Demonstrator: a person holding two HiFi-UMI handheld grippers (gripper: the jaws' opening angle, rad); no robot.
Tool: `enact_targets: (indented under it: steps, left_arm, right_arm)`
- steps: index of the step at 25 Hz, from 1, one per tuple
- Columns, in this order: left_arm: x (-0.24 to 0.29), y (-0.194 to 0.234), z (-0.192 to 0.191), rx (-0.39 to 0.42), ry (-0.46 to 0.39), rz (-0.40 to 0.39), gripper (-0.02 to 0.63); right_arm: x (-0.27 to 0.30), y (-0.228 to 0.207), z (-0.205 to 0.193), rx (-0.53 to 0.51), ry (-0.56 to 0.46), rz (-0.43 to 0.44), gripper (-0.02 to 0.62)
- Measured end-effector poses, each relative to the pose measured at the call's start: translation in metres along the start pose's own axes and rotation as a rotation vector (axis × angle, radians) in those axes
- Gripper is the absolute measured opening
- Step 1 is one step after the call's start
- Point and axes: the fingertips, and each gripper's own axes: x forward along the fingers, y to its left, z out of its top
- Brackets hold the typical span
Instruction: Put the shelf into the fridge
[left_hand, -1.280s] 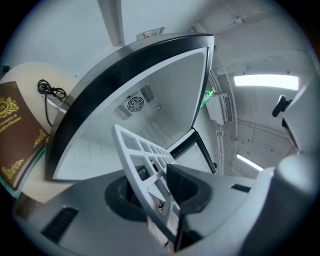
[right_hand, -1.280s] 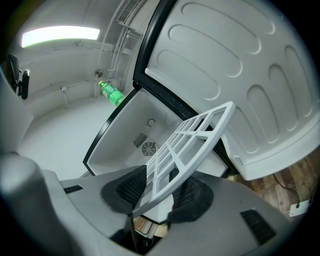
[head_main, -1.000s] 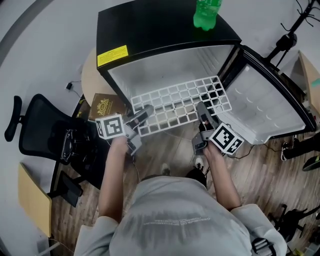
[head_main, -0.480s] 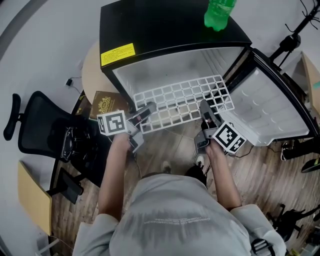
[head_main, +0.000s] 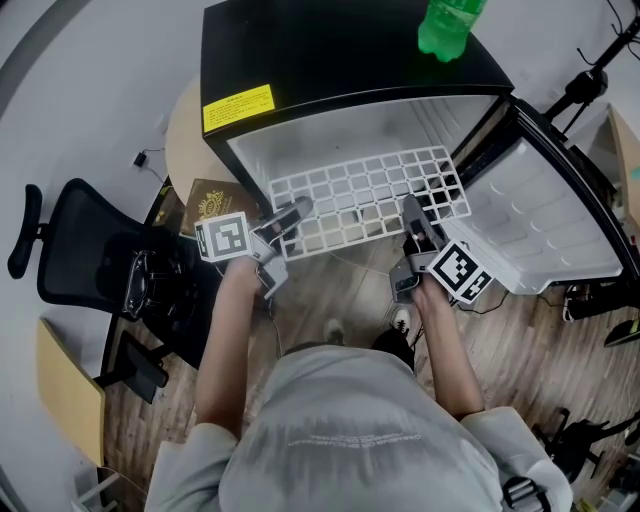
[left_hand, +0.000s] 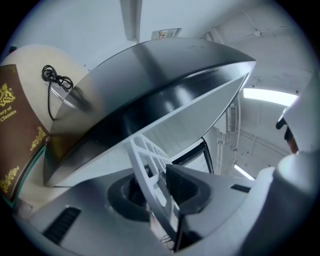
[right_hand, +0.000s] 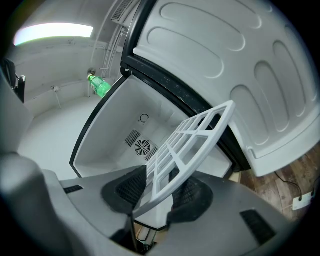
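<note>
Left tool, seen along its own jaws: the dark pads are clamped on the near edge of a white grid shelf, which stands edge-on between them. Right tool: its pads are likewise closed on the shelf's near edge, at the opposite corner.

In the head view the two tools sit at centre, left and right, with the shelf stretched between them. Its far part lies inside the open mouth of a black fridge in the upper middle of the frame; its near edge sticks out in front. The fridge door swings open at the right. A green bottle stands on top of the fridge. At left, a brown book lies on a round worktop beside the fridge.

The shelf appears partly in. To finish well, both tools should likely push forward evenly and level, so the side edges stay square to the inner walls and the grid does not skew or jam.
</note>
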Motion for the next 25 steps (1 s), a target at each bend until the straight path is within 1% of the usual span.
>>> enact_targets:
  steps: [3, 7, 9, 11, 14, 18, 22, 24, 25]
  left_arm:
    - [-0.001, 0.004, 0.003, 0.042, 0.001, 0.021, 0.097]
    - [-0.001, 0.007, 0.006, 0.025, -0.010, 0.040, 0.097]
    - [-0.001, 0.010, 0.008, 0.055, -0.008, 0.064, 0.097]
    - [0.000, 0.009, 0.010, 0.076, -0.009, 0.059, 0.097]
    - [0.002, 0.005, 0.010, 0.053, -0.022, 0.029, 0.097]
    - [-0.004, 0.008, 0.014, 0.047, -0.077, 0.037, 0.097]
    - [-0.014, 0.002, 0.010, -0.014, -0.133, -0.019, 0.132]
    - [-0.025, 0.001, 0.005, -0.026, -0.161, -0.018, 0.144]
    - [-0.031, 0.001, 0.002, -0.014, -0.174, -0.006, 0.150]
  right_arm:
    - [0.002, -0.001, 0.000, 0.005, 0.000, 0.001, 0.143]
    - [0.008, -0.002, 0.002, 0.002, 0.005, 0.007, 0.141]
    - [0.010, -0.002, 0.003, 0.002, 0.006, 0.007, 0.141]
    - [0.012, -0.003, 0.004, 0.002, 0.006, 0.007, 0.141]
    - [0.013, -0.003, 0.005, 0.003, 0.007, 0.007, 0.141]
    - [0.014, -0.003, 0.005, 0.005, 0.010, 0.012, 0.141]
    - [0.014, -0.004, 0.003, 0.011, 0.032, 0.038, 0.141]
    - [0.014, -0.005, 0.002, 0.017, 0.045, 0.054, 0.141]
    - [0.014, -0.005, 0.001, 0.022, 0.051, 0.060, 0.141]
